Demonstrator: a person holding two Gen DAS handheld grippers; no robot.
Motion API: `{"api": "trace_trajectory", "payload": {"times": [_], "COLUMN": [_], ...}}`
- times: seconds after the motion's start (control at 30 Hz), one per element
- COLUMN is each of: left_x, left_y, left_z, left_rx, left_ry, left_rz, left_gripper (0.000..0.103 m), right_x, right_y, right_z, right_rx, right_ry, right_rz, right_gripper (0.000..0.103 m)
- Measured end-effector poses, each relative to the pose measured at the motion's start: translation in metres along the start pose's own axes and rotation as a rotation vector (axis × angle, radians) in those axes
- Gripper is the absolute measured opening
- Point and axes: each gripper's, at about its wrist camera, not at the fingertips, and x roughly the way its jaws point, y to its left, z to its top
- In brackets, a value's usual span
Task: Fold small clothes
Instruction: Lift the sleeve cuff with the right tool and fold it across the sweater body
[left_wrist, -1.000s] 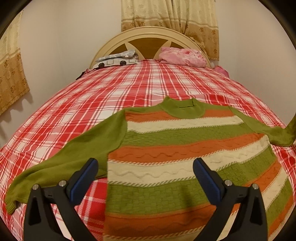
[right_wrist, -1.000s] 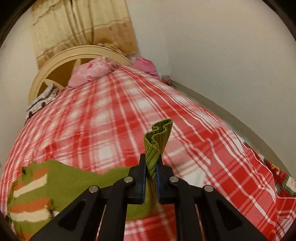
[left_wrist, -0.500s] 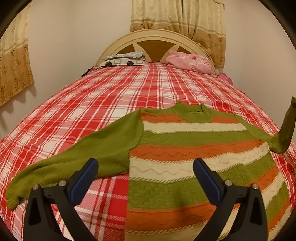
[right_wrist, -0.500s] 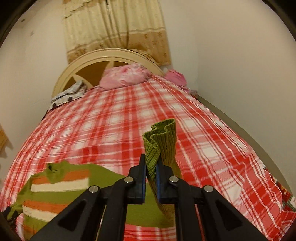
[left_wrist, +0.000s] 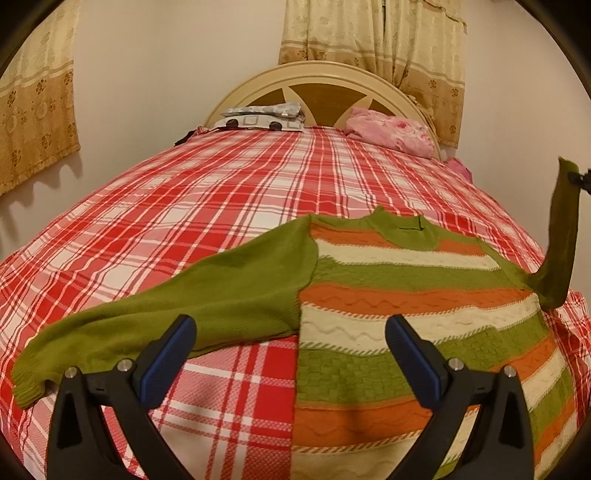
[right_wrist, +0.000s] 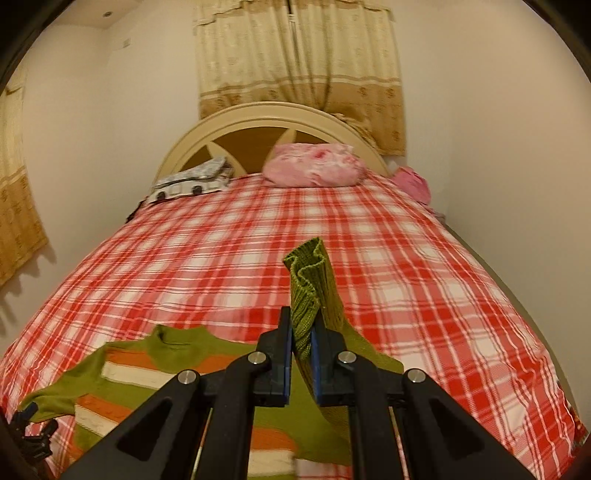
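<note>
A small knitted sweater (left_wrist: 399, 295) with green, orange and cream stripes lies flat on the red plaid bed (left_wrist: 221, 206), its neck toward the headboard. Its left green sleeve (left_wrist: 155, 325) stretches out flat. My left gripper (left_wrist: 291, 347) hovers open above the sweater's left edge, holding nothing. The right green sleeve (left_wrist: 561, 240) is lifted off the bed. My right gripper (right_wrist: 301, 332) is shut on that sleeve's ribbed cuff (right_wrist: 310, 284), which sticks up between the pads. The sweater body (right_wrist: 140, 376) lies below and to the left in the right wrist view.
A pink bundle (left_wrist: 391, 129) and a grey patterned cloth (left_wrist: 262, 116) lie by the cream headboard (left_wrist: 321, 79). More pink cloth (right_wrist: 410, 182) sits at the bed's far right corner. A wall (right_wrist: 517, 184) runs close along the bed's right side. Curtains (right_wrist: 295, 55) hang behind.
My right gripper has risen and swung left with the cuff, lifting the right sleeve up off the bed. My left gripper has shifted left toward the outstretched left sleeve.
</note>
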Motion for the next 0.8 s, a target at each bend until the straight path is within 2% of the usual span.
{"api": "trace_trajectory", "payload": {"times": [0.37, 0.53, 0.8], "left_x": [-0.001, 0.001, 0.003], "left_y": [0.028, 0.040, 0.059], "left_z": [-0.006, -0.010, -0.014], "left_rx": [-0.052, -0.075, -0.105], "left_ry": [0.005, 0.014, 0.026], "left_rz": [0.012, 0.020, 0.041], "left_gripper": [0.103, 0.103, 0.103], "right_x": [0.017, 0.036, 0.074], "right_y": [0.113, 0.167, 0.244], "right_z": [0.001, -0.022, -0.080], "right_rx": [-0.135, -0.173, -0.215], "right_ry": [-0.003, 0.030, 0.126], "right_rz": [0.145, 0.216, 0.318], "right_gripper": [0.007, 0.007, 0.007]}}
